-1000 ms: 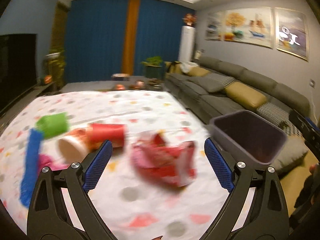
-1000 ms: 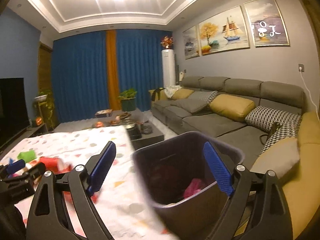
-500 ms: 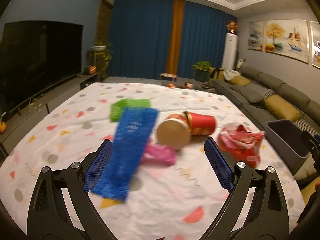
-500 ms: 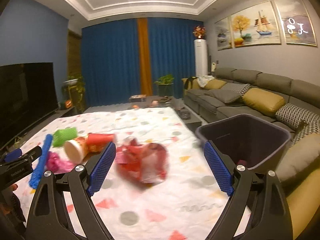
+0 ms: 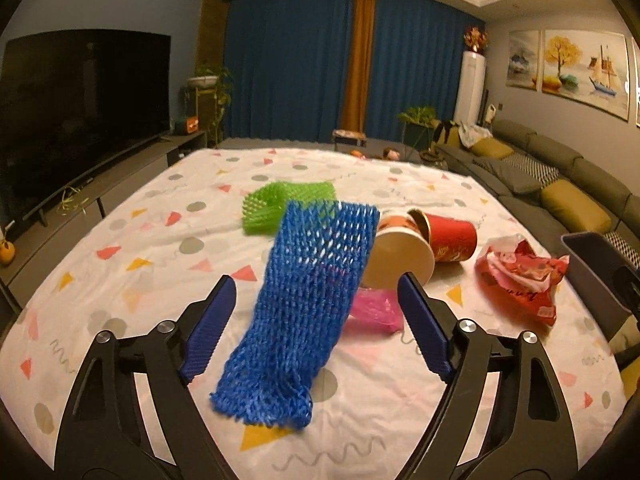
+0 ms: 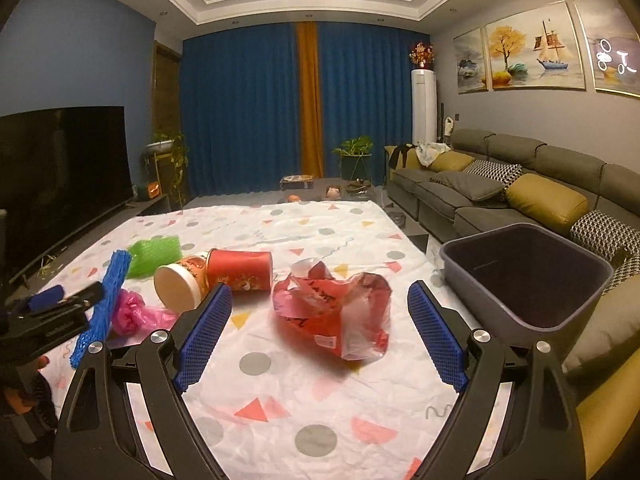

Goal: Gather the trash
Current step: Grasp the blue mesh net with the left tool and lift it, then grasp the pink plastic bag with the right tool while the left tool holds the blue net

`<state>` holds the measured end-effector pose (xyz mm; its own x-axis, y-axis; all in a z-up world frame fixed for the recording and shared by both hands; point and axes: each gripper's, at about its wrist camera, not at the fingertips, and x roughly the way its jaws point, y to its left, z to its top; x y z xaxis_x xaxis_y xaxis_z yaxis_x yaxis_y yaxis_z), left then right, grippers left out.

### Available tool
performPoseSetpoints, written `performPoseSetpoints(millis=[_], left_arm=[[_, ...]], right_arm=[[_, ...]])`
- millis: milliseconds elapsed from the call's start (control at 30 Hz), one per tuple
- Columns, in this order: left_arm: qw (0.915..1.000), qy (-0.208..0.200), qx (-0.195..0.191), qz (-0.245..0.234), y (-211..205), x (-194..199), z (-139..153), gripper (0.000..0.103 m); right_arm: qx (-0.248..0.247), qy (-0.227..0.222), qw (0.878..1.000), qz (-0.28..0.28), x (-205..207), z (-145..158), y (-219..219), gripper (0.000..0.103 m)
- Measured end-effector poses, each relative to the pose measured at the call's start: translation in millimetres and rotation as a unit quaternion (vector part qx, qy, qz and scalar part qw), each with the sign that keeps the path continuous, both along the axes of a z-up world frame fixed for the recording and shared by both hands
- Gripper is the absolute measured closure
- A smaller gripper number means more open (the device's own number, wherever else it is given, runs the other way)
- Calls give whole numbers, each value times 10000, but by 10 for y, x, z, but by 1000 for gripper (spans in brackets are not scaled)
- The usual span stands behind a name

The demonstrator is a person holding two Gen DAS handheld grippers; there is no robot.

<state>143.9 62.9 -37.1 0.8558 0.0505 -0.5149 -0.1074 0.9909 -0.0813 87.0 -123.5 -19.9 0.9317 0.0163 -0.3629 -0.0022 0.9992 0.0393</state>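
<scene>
**Both grippers over the trash, nothing held**

While my left gripper (image 5: 316, 320) hangs low over the table, its jaws have just been closing a little, but they are apart and the pads do not press on anything. Between them lies the blue foam net (image 5: 308, 304), which leans up on the pile. Just beside it I see a pink bag (image 5: 378, 312), a paper cup (image 5: 400, 256) on its side, a red cup (image 5: 452, 236) touching it, and a green foam net (image 5: 280, 204) behind. My right gripper (image 6: 320, 332) is also wide apart and empty; the crumpled red wrapper (image 6: 332, 312) lies on the patterned cloth (image 6: 304, 400) between its fingers. At the table's right edge stands the grey bin (image 6: 524, 276), near the sofa (image 6: 520, 184).
</scene>
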Motion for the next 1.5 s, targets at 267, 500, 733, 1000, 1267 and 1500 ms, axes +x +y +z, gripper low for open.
performPoseSetpoints(millis=[267, 500, 733, 1000, 1267, 1500], left_arm=[[9989, 466, 20, -110, 72, 160, -201, 52], [9966, 569, -526, -263, 288, 134, -260, 85], [9960, 361, -802, -158, 497, -39, -178, 97], [9976, -19, -672, 181, 762, -241, 7, 97], [9967, -79, -675, 438, 977, -277, 26, 97], [9962, -82, -742, 439, 1034, -268, 8, 97]], right_arm=[[-104, 94, 9994, 315, 131, -51, 260, 16], [-202, 243, 9964, 782, 246, -110, 618, 16], [-218, 509, 9900, 1301, 414, -193, 1041, 16], [-374, 774, 9801, 1791, 606, -285, 1569, 16], [-551, 1111, 9719, 2001, 853, -423, 1934, 23], [-677, 1494, 9612, 2219, 979, -539, 2104, 46]])
